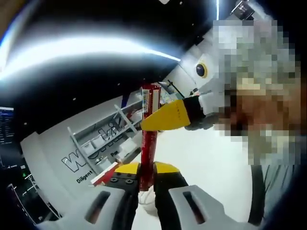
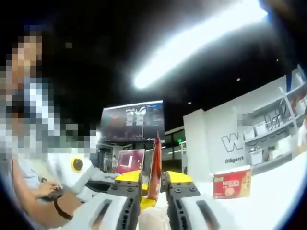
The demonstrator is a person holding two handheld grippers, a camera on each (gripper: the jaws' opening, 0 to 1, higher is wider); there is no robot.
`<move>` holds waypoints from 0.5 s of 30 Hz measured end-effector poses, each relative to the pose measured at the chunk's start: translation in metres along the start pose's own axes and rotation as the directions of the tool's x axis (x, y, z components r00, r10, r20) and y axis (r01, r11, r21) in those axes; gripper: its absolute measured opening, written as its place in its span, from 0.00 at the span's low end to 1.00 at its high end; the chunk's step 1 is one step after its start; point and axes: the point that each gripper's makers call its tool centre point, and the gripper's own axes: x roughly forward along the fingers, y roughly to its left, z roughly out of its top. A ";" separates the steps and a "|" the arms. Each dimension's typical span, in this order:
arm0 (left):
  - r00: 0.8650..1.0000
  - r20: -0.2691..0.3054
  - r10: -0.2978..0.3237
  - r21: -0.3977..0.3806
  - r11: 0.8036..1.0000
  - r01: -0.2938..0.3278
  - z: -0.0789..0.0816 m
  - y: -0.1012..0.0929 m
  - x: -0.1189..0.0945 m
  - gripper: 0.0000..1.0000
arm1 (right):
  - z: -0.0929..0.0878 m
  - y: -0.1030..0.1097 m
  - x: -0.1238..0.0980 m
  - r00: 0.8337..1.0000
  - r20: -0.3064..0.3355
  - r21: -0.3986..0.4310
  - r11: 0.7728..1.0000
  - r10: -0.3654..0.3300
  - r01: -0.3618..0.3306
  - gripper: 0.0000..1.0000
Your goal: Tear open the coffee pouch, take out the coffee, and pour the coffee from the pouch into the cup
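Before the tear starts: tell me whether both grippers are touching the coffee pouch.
Touching. In the left gripper view the left gripper clamps the red coffee pouch low, and the right gripper pinches it higher up. The right gripper view shows its own jaws closed on it too.

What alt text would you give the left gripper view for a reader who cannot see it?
The left gripper has its jaws shut on the lower end of an upright red coffee stick pouch, while the right gripper, coming in from the right, pinches the pouch near its top. Behind them stand a white table and a white wall with shelves.
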 end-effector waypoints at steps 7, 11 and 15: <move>1.000 -0.004 0.001 0.010 1.000 -0.001 0.000 -0.001 0.000 0.13 | -0.009 -0.001 0.002 1.000 -0.002 0.015 1.000 -0.003 0.003 0.19; 1.000 0.003 0.005 0.011 1.000 -0.005 0.001 -0.001 0.000 0.13 | -0.014 -0.002 0.003 1.000 -0.023 0.017 1.000 -0.001 0.001 0.10; 1.000 -0.001 0.006 0.018 1.000 -0.006 0.001 -0.001 0.001 0.13 | -0.015 -0.003 0.003 1.000 -0.021 0.032 0.999 0.000 0.001 0.07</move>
